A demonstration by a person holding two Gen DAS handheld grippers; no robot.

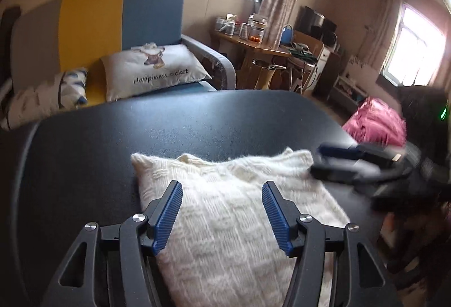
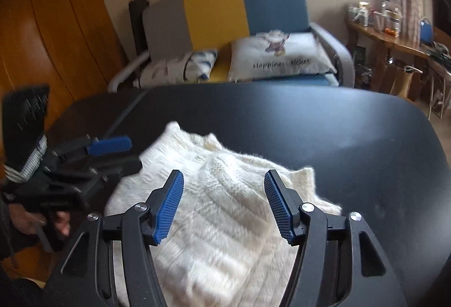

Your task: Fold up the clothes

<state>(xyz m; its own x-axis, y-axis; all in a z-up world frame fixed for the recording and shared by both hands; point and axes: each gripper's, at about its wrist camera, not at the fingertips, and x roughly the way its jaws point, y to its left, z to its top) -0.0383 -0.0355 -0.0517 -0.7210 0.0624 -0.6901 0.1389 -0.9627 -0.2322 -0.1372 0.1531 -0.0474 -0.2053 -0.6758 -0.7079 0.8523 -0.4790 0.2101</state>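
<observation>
- My left hand-held gripper (image 1: 222,218) hangs over the near part of a cream knitted sweater (image 1: 225,211), its blue ribbed pads (image 1: 169,218) spread wide apart with nothing between them.
- My right hand-held gripper (image 2: 224,207) is likewise spread wide, its pads (image 2: 277,205) clear of the knit and gripping nothing.
- The sweater lies folded into a compact bundle on the black counter (image 1: 112,137), towards the near edge; in the right wrist view its layers (image 2: 222,194) overlap, with a flap lying across the middle.
- From the left wrist view, the right hand-held gripper (image 1: 338,163) comes in from the right side, its tips at the far right corner of the sweater; motion blur keeps me from telling whether they touch the knit.
- From the right wrist view, the left hand-held gripper (image 2: 118,153) sits at the left edge of the sweater, with my hand (image 2: 33,222) wrapped around its handle.
- Beyond the counter stands a sofa (image 1: 118,19) with grey, yellow and blue back panels, and on it a white cushion (image 1: 155,67) printed "Happiness ticket".
- A pink garment (image 1: 375,121) lies off the counter's far right side.
- A wooden side table (image 1: 253,47) crowded with jars stands under the window.
</observation>
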